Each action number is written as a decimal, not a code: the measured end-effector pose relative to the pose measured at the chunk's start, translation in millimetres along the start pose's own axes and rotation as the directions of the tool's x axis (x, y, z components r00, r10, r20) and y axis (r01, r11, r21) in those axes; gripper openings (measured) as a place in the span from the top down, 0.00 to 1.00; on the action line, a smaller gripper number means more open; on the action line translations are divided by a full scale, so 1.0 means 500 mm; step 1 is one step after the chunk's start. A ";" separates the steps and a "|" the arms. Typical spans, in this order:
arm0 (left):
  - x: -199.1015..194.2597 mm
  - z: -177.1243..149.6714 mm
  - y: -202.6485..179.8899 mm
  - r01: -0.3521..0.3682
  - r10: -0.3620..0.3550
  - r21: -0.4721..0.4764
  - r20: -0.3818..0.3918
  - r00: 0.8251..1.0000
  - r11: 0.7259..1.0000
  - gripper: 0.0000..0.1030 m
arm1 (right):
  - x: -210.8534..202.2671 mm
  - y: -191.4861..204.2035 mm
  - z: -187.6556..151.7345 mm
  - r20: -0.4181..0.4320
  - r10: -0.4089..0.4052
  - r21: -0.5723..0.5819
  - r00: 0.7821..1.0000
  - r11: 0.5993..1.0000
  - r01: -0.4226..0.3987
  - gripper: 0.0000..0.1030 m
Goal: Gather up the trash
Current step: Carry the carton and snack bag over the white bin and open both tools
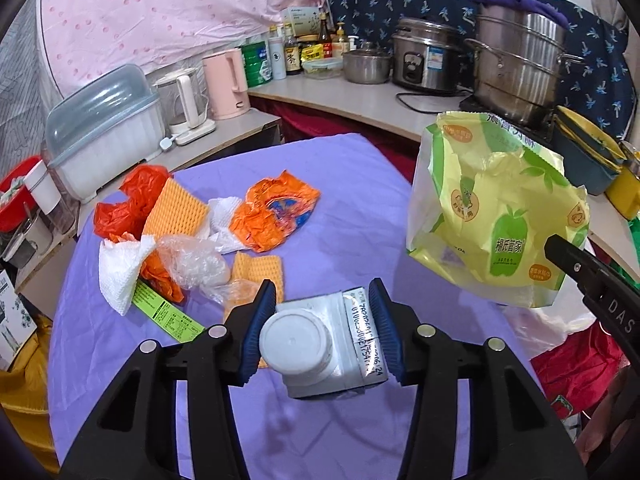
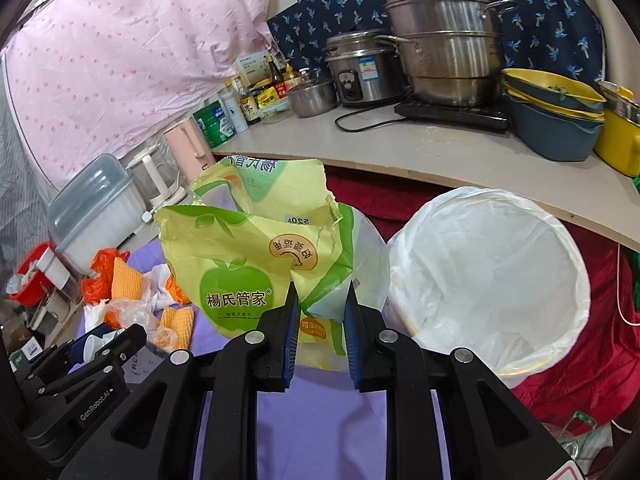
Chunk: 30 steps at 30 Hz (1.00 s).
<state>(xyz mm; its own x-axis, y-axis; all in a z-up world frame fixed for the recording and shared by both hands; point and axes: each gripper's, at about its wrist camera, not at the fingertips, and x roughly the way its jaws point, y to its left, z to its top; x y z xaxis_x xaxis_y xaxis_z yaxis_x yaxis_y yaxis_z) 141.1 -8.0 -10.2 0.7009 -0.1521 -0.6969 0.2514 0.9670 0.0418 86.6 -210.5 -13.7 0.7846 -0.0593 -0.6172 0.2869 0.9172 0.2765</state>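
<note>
My left gripper point(image 1: 322, 326) is shut on a small silver carton with a white cap point(image 1: 332, 344), held above the purple table point(image 1: 344, 200). My right gripper point(image 2: 322, 312) is shut on a yellow-green plastic package point(image 2: 248, 264), held up left of the white-lined trash bin point(image 2: 488, 272); the package also shows in the left wrist view point(image 1: 496, 216). Left on the table lies a pile: orange bags point(image 1: 132, 204), an orange wrapper point(image 1: 276, 212), white tissue point(image 1: 120, 268), orange foam nets point(image 1: 176, 208) and clear plastic point(image 1: 196, 264).
A counter point(image 2: 400, 152) behind holds steel pots point(image 2: 444, 36), a rice cooker point(image 2: 360, 68), bottles, stacked basins point(image 2: 556, 108). A side shelf holds a pink kettle point(image 1: 226, 82) and a dish box point(image 1: 104, 128). Red cloth point(image 2: 592, 352) lies by the bin.
</note>
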 end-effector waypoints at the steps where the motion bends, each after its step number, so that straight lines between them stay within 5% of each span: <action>1: -0.007 0.002 -0.008 0.006 -0.006 0.005 0.005 1.000 1.000 0.57 | -0.008 -0.008 0.000 0.006 -0.004 0.005 1.000 1.000 0.004 0.81; 5: -0.021 0.008 -0.049 0.043 -0.043 0.026 0.000 0.999 0.999 0.75 | -0.038 -0.046 0.002 0.027 -0.029 0.030 0.999 0.999 0.029 0.81; 22: -0.028 0.035 -0.149 0.125 -0.124 0.063 -0.019 0.992 0.990 0.76 | -0.115 -0.237 0.006 0.070 -0.173 0.165 0.982 0.973 0.160 0.81; 30: -0.060 0.117 -0.262 0.259 -0.263 0.130 0.010 0.965 0.957 0.76 | -0.142 -0.328 0.027 0.094 -0.269 0.238 0.959 0.941 0.241 0.81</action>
<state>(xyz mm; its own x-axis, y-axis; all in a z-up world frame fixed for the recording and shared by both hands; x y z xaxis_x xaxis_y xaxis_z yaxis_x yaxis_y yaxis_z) 126.2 -142.2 47.0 0.6168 -0.4026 -0.6763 0.5087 0.8596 -0.0478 -8.6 -362.1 -5.3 0.7264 -0.3405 -0.5970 0.5899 0.7547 0.2873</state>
